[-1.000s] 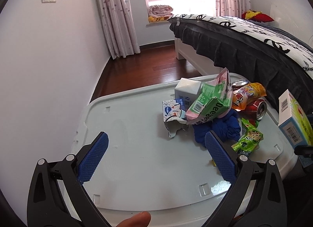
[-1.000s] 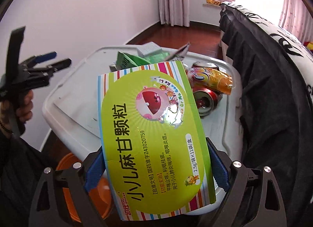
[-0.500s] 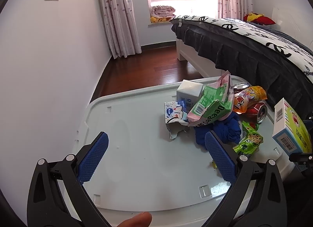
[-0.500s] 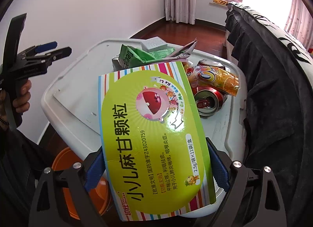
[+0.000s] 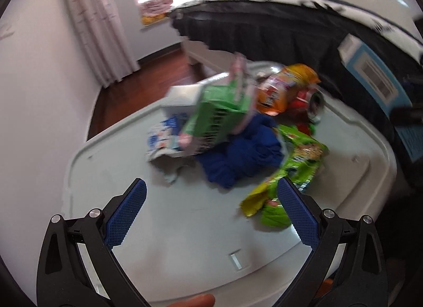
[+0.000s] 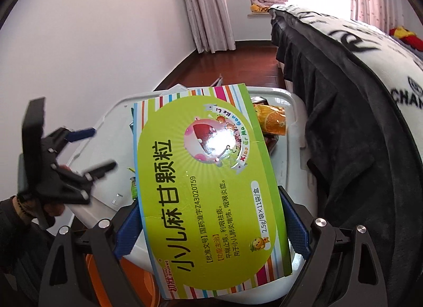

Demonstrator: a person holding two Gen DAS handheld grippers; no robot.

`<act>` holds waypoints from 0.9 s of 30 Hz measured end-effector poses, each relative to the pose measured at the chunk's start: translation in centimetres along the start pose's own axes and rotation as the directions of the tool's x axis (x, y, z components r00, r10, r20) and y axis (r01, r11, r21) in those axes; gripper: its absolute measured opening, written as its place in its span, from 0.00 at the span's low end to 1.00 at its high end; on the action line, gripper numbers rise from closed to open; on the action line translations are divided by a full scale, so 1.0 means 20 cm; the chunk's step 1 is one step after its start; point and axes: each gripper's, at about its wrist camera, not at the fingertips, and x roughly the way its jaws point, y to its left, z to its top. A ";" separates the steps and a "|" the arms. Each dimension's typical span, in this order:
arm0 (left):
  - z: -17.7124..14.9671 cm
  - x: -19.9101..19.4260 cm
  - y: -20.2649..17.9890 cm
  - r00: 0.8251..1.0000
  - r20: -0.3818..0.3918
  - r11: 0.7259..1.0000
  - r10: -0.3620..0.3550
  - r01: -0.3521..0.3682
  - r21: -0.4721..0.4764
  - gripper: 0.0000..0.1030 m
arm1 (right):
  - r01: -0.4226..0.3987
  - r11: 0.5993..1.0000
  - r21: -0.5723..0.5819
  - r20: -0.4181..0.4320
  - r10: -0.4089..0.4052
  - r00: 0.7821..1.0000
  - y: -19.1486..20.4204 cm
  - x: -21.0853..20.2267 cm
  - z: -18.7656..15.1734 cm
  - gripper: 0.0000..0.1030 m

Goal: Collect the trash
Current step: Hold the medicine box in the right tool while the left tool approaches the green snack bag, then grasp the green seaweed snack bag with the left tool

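Note:
My right gripper (image 6: pixel 208 223) is shut on a green striped medicine box (image 6: pixel 208 182), held above the near edge of the white bin lid (image 6: pixel 293 132); the box also shows at the right in the left wrist view (image 5: pixel 370 69). My left gripper (image 5: pixel 211 201) is open and empty, low over the lid (image 5: pixel 171 217), just short of the trash pile: a blue cloth (image 5: pixel 243 153), a green snack wrapper (image 5: pixel 290 172), a green-pink bag (image 5: pixel 219 116), an orange packet (image 5: pixel 285 87), a red can (image 5: pixel 309 101) and a torn white-blue carton (image 5: pixel 164 140).
A bed with a dark skirt (image 6: pixel 343 111) stands close on the right of the lid. An orange bucket (image 6: pixel 137 280) sits on the floor under my right gripper. A white wall (image 5: pixel 39 95) is on the left. Wooden floor (image 6: pixel 238 61) lies beyond the lid.
My left gripper has swung right and closer to the trash pile; its view is blurred. My right gripper has lifted and tilted up with the box still held.

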 end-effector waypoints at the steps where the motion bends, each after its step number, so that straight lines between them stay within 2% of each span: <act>1: 0.01 0.02 -0.04 1.000 -0.002 0.999 -0.026 0.026 0.035 0.94 | -0.003 1.000 0.006 0.000 0.003 1.000 -0.01 0.00 0.00 0.87; 5: 0.04 0.11 -0.14 0.994 -0.031 0.988 -0.109 0.112 0.111 0.94 | -0.024 0.999 0.030 0.008 0.024 1.000 -0.06 0.00 0.00 0.87; 8: 0.04 0.18 -0.20 0.985 -0.082 0.975 -0.148 0.160 0.152 0.94 | -0.041 0.999 0.034 0.009 0.041 0.999 -0.07 0.01 0.01 0.87; 11: 0.03 0.22 -0.23 0.967 -0.140 0.957 -0.212 0.234 0.171 0.94 | -0.059 0.998 0.037 0.013 0.058 0.998 -0.07 0.01 0.01 0.87; 16: 0.01 0.24 -0.31 0.930 -0.202 0.912 -0.309 0.350 0.216 0.94 | -0.075 0.996 0.047 0.018 0.074 0.997 -0.10 0.01 0.01 0.87; 19: 0.02 0.32 -0.32 0.920 -0.244 0.915 -0.307 0.355 0.189 0.94 | -0.072 0.996 0.053 0.018 0.072 0.997 -0.11 0.01 0.01 0.87; 23: 0.05 0.38 -0.29 0.927 -0.245 0.937 -0.285 0.323 0.131 0.94 | -0.068 0.996 0.051 0.012 0.068 0.998 -0.10 0.02 0.00 0.87; 27: 0.05 0.41 -0.34 0.927 -0.252 0.935 -0.279 0.322 0.150 0.94 | -0.067 0.996 0.052 0.012 0.066 0.998 -0.10 0.02 0.00 0.87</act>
